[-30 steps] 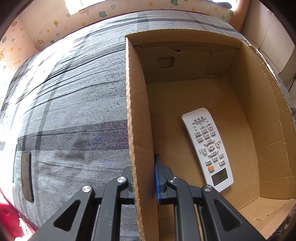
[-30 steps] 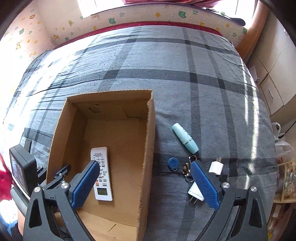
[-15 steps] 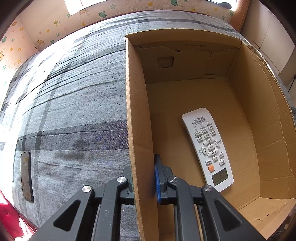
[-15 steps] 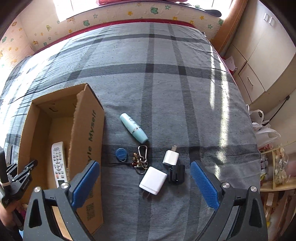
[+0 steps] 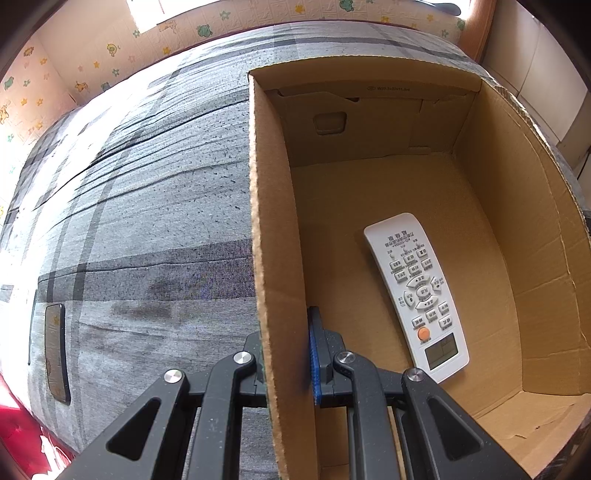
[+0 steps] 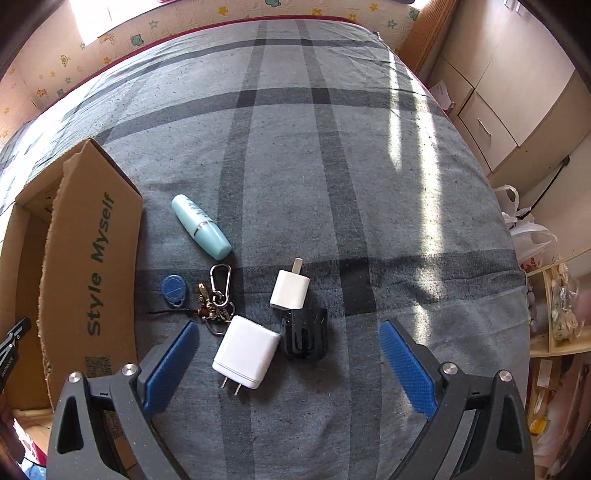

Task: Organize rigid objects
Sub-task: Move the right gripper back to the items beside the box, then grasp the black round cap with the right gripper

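My left gripper (image 5: pixel 286 354) is shut on the left wall of the open cardboard box (image 5: pixel 273 229), one finger inside and one outside. A white remote control (image 5: pixel 415 291) lies on the box floor. In the right wrist view the box (image 6: pixel 88 258) stands at the left on the grey plaid bed. My right gripper (image 6: pixel 288 365) is open and empty above a big white charger (image 6: pixel 245 350). Beside it lie a small white charger (image 6: pixel 290 290), a black adapter (image 6: pixel 304 334), a key bunch with a blue fob (image 6: pixel 207 299) and a light blue tube (image 6: pixel 201 226).
A dark phone (image 5: pixel 56 352) lies on the bed near its left edge, left of the box. Cream cupboards (image 6: pixel 506 96) and a shelf with bags (image 6: pixel 554 306) stand off the bed's right side. A patterned wall (image 6: pixel 147 26) runs behind the bed.
My right gripper has swung from over the box to the right and now hangs over the chargers and keys. The left gripper and box have not moved.
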The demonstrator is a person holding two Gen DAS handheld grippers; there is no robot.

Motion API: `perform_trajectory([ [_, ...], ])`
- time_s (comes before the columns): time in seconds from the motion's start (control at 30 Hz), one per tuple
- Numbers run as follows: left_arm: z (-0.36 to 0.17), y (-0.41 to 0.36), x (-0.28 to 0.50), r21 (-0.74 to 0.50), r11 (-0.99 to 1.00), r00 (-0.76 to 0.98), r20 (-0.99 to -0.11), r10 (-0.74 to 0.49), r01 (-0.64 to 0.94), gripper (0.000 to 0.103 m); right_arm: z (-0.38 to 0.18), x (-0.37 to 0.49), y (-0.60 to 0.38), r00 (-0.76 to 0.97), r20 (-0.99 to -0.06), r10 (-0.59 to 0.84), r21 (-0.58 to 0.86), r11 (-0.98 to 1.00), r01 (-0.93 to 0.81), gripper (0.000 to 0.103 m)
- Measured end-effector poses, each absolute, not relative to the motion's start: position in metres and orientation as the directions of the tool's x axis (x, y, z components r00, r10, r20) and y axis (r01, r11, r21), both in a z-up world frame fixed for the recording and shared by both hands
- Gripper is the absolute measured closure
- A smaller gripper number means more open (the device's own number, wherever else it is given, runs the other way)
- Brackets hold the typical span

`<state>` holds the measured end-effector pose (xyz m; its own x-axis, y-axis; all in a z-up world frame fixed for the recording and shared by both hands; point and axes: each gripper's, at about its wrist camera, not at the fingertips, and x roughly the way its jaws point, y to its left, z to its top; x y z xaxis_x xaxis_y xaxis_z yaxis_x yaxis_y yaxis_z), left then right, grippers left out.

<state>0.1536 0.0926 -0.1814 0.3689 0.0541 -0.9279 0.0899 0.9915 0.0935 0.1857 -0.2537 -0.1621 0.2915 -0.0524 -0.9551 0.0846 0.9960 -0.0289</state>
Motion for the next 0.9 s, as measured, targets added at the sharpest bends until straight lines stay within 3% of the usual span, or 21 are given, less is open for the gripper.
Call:
perform_trajectory([
  [0.33,-0.181,0.093,0.154,0.095,0.991,0.369,-0.928,0.055,0.09,0.089,-0.195,0.199,-0.272,0.213,-0.977,-0.013,0.019,0.988,0.15,0.005],
  [0.43,-0.181,0.092,0.153,0.094,0.992,0.369,-0.928,0.055,0.09,0.089,-0.2,0.202,-0.273,0.196,-0.981,-0.006,0.025,0.987,0.156,0.01],
  [0.63,-0.181,0.092,0.154,0.095,0.991,0.369,-0.928,0.056,0.09,0.089,-0.209,0.207,-0.275,0.17,-0.985,0.027,0.056,0.983,0.173,0.028],
  [0.83,-0.18,0.093,0.154,0.097,0.991,0.368,-0.928,0.057,0.09,0.089,-0.221,0.211,-0.282,0.132,-0.988,0.074,0.101,0.973,0.21,0.053],
  [0.87,-0.18,0.092,0.154,0.096,0.991,0.368,-0.928,0.057,0.091,0.089,-0.224,0.211,-0.283,0.121,-0.99,0.067,0.092,0.973,0.212,0.061],
  [0.9,-0.18,0.092,0.154,0.096,0.991,0.368,-0.928,0.056,0.09,0.089,-0.226,0.211,-0.284,0.113,-0.991,0.073,0.096,0.971,0.219,0.061],
])
